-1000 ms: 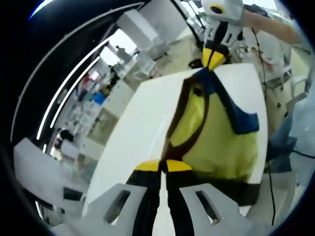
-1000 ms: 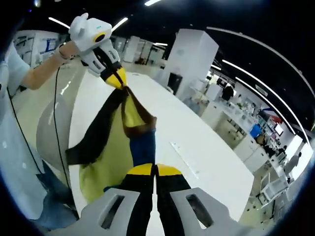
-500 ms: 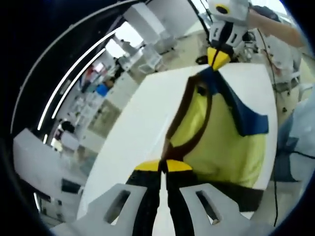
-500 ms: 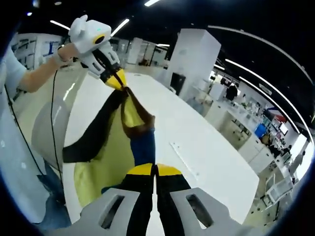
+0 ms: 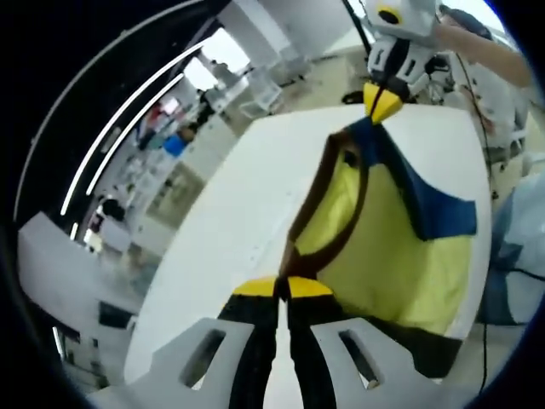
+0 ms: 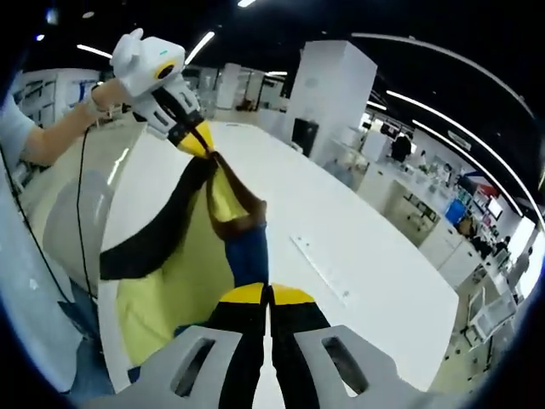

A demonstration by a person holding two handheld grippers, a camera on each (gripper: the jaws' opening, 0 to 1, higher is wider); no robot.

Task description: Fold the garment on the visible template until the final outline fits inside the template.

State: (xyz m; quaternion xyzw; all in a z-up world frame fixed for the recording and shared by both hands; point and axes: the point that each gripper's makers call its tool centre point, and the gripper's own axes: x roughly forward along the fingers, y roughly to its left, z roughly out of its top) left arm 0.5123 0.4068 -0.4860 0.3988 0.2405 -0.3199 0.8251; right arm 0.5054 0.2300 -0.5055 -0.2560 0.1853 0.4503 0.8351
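A yellow garment [image 5: 383, 247] with dark brown trim and a blue sleeve [image 5: 426, 204] hangs stretched between both grippers over the white table [image 5: 255, 187]. My left gripper [image 5: 281, 287] is shut on its brown edge. In the left gripper view the right gripper [image 5: 381, 100] pinches the blue end at the top. In the right gripper view my right gripper [image 6: 266, 294] is shut on the blue part of the garment [image 6: 183, 273]. The left gripper [image 6: 194, 136] holds the far end at upper left. A black band [image 6: 145, 243] droops off the table's [image 6: 341, 230] side.
A thin grey strip [image 6: 319, 268] lies on the tabletop. A person's arm [image 6: 51, 141] and a grey rounded chair back [image 6: 72, 230] are at the left. A white pillar [image 6: 328, 94] and desks stand beyond the table. The person's body [image 5: 485, 68] is by the table's far end.
Both grippers stay shut on the garment, still stretched between them. Both views have shifted slightly, and the yellow panel and black band now spread a little wider.
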